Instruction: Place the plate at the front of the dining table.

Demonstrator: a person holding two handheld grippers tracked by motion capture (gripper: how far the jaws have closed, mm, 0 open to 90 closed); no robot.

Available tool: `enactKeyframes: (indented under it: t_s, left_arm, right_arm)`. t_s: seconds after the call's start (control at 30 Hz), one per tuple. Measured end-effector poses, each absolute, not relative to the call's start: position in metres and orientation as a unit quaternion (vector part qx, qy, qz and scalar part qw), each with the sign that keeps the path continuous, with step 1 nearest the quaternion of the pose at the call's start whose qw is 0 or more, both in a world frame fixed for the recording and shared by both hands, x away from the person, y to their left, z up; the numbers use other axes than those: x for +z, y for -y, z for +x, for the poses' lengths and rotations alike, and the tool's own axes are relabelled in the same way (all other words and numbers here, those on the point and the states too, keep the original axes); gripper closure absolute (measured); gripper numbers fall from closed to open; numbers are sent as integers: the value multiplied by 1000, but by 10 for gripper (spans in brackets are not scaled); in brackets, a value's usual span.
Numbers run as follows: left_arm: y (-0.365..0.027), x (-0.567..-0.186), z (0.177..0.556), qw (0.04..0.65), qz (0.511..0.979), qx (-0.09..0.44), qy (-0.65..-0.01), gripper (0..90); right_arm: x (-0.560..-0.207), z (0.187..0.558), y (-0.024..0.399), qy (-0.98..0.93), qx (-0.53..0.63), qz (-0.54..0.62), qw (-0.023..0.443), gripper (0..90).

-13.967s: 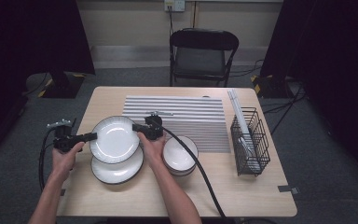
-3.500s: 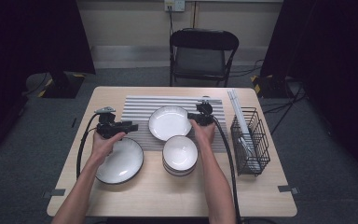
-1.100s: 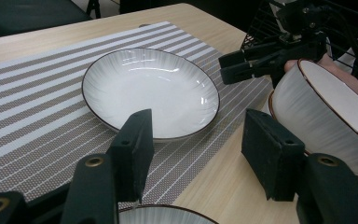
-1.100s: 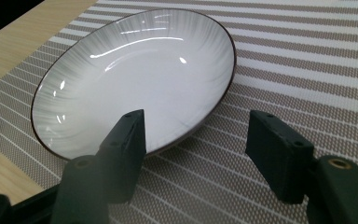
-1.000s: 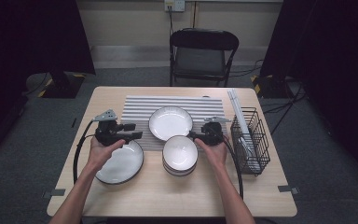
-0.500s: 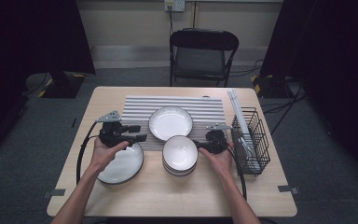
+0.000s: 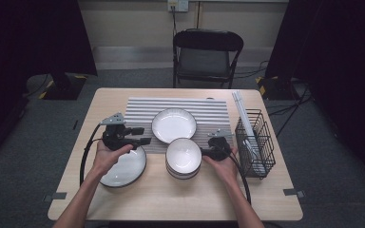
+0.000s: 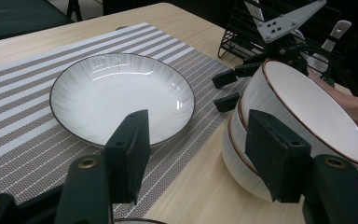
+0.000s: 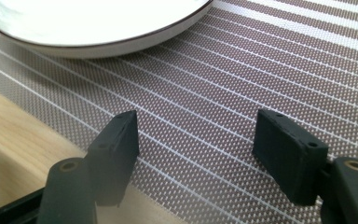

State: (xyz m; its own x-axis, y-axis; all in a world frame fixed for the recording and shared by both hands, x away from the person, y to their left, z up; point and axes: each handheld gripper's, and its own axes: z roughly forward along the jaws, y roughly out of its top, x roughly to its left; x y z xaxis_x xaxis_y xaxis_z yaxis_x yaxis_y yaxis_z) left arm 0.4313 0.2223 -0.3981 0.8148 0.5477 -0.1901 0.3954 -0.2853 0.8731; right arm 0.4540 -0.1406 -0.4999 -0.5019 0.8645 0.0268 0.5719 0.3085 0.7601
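High view: right gripper (image 7: pixel 203 152) beside stacked bowls (image 7: pixel 183 158)

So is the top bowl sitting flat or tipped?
Tipped. In the left gripper view the top bowl leans sideways on the stack, its rim slanting. The right gripper beside it is open.

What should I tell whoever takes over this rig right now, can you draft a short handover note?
Left gripper: open, nothing between its fingers, above the plate on the bare table.
Right gripper: open, holding nothing, low beside the bowl stack; both sets of fingers have just been opening.
Done: one plate lies on the striped mat.
Left, probably: move the second plate and the bowls onto the mat. The wire rack stands at the right.
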Motion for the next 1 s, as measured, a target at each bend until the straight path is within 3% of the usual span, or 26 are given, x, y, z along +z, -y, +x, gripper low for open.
enactKeyframes:
  t_s: [0.3,1.0]
  left_arm:
    - [-214,-393,427,526,795,77,-293,356]
    - [-181,-383,422,529,811,52,-246,413]
  right_arm:
    - [-500,453,138,-790,358,450,210,308]
    - [-500,453,138,-790,358,451,210,308]
